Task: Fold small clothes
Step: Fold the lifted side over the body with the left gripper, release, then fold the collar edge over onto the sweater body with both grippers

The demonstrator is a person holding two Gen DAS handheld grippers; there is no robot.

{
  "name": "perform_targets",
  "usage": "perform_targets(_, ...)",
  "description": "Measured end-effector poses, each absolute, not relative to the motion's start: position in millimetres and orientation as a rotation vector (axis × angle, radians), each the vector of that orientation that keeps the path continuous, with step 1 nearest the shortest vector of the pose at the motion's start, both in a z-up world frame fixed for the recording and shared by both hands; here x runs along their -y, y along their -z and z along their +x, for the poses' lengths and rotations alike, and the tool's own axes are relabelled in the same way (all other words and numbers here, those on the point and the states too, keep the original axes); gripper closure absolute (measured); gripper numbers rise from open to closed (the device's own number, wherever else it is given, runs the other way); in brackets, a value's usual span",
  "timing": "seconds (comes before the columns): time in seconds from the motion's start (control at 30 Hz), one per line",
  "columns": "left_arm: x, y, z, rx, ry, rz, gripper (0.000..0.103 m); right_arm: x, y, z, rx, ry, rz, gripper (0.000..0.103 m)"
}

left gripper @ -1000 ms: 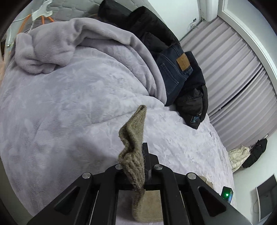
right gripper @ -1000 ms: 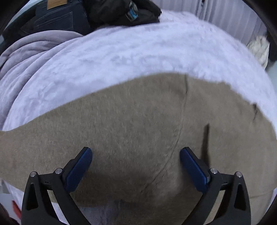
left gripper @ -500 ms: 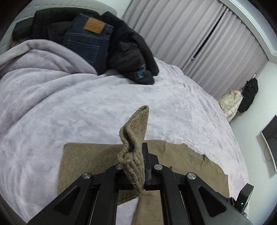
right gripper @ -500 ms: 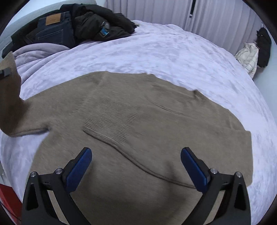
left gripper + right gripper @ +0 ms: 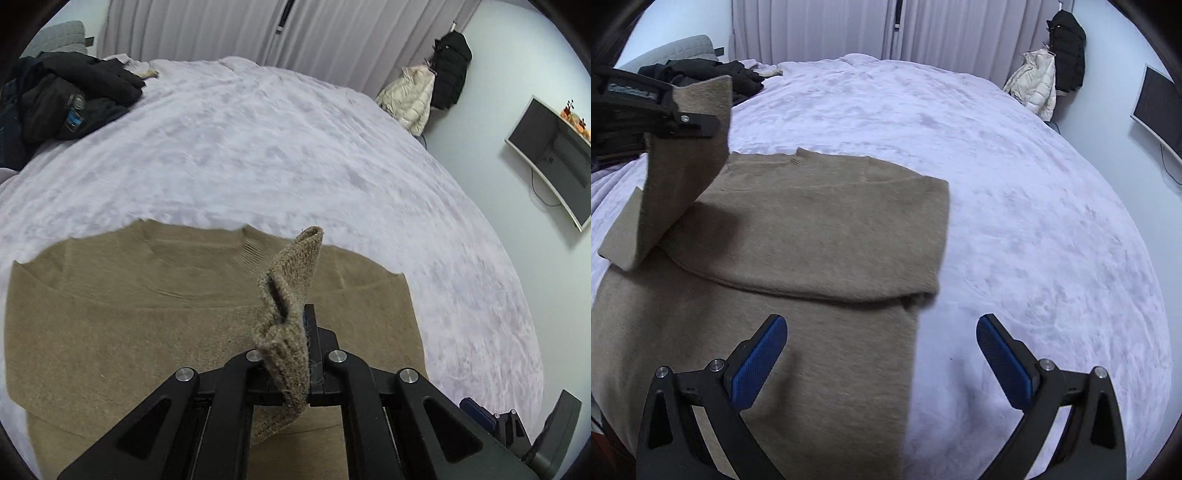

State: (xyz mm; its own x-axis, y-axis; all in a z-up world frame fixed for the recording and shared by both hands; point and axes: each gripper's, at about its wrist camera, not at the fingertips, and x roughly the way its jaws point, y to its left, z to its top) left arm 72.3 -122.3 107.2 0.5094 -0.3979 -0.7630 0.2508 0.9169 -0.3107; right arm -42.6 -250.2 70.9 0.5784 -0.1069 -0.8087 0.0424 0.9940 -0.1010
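A tan knit sweater (image 5: 820, 236) lies flat on the lilac bed cover, one sleeve folded across its body. It also fills the lower left of the left wrist view (image 5: 122, 295). My left gripper (image 5: 295, 332) is shut on the other sleeve's cuff (image 5: 291, 280) and holds it up above the sweater. In the right wrist view this gripper (image 5: 698, 123) shows at the upper left with the sleeve (image 5: 683, 166) hanging from it. My right gripper (image 5: 882, 350) is open and empty, hovering over the sweater's right edge near its hem.
A pile of dark clothes (image 5: 62, 99) and jeans lies at the bed's far left corner. Curtains (image 5: 827, 26) run along the far wall. Jackets (image 5: 1049, 74) hang at the right wall beside a monitor (image 5: 554, 155). The lilac cover (image 5: 1015, 184) stretches to the right of the sweater.
My left gripper has swung the held sleeve from the bed's left side inward over the sweater. My right gripper has drawn back and up from the sweater, still open.
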Motion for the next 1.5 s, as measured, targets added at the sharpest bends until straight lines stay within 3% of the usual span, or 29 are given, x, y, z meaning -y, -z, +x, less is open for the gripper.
perform_targets(0.27, 218.4, -70.8, 50.6, -1.036, 0.452, 0.005, 0.097, 288.5, -55.9, -62.1, -0.949, 0.096, 0.029, 0.001)
perform_targets(0.47, 223.9, -58.0, 59.4, -1.08, 0.445, 0.017, 0.097, 308.0, -51.5, -67.8, -0.949, 0.11, 0.08, 0.001)
perform_targets(0.5, 220.2, -56.6, 61.6, -1.086, 0.445, 0.001, 0.092, 309.5, -50.9, -69.2, -0.948, 0.112, 0.079, 0.001)
perform_targets(0.57, 213.2, -59.7, 63.5, -1.101, 0.445, -0.011, 0.043, 311.7, -49.9, -70.7, -0.945, 0.111, 0.083, 0.001)
perform_targets(0.6, 209.0, -63.8, 62.9, -1.091, 0.431, -0.005, 0.003, 312.7, -49.8, -71.2, -0.945, 0.107, 0.09, 0.001)
perform_targets(0.63, 201.2, -74.1, 57.5, -1.03, 0.41, -0.006, 0.0, 313.8, -49.9, -71.2, -0.945, 0.106, 0.095, 0.001)
perform_targets(0.83, 140.9, -117.8, 41.1, -0.886, 0.461, -0.055, 0.0, 310.0, -68.6, -73.9, -0.895, 0.094, 0.1, 0.001)
perform_targets(1.13, -16.5, -54.8, 56.9, -0.957, 0.226, -0.191, 0.0, 295.2, -76.6, -39.5, -0.868, -0.099, 0.298, 0.004)
perform_targets(1.2, -53.0, -29.7, 66.7, -1.017, 0.138, -0.202, 0.0, 290.0, -66.3, -27.0, -0.91, -0.101, 0.312, 0.032)
perform_targets(1.3, -109.4, -15.8, 67.0, -1.022, 0.103, -0.332, 0.0, 279.4, -55.9, -13.2, -0.965, -0.11, 0.309, 0.056)
perform_targets(1.5, -152.0, -22.5, 58.4, -1.012, 0.107, -0.457, 0.0, 264.1, -58.4, -9.1, -0.952, -0.051, 0.218, 0.057)
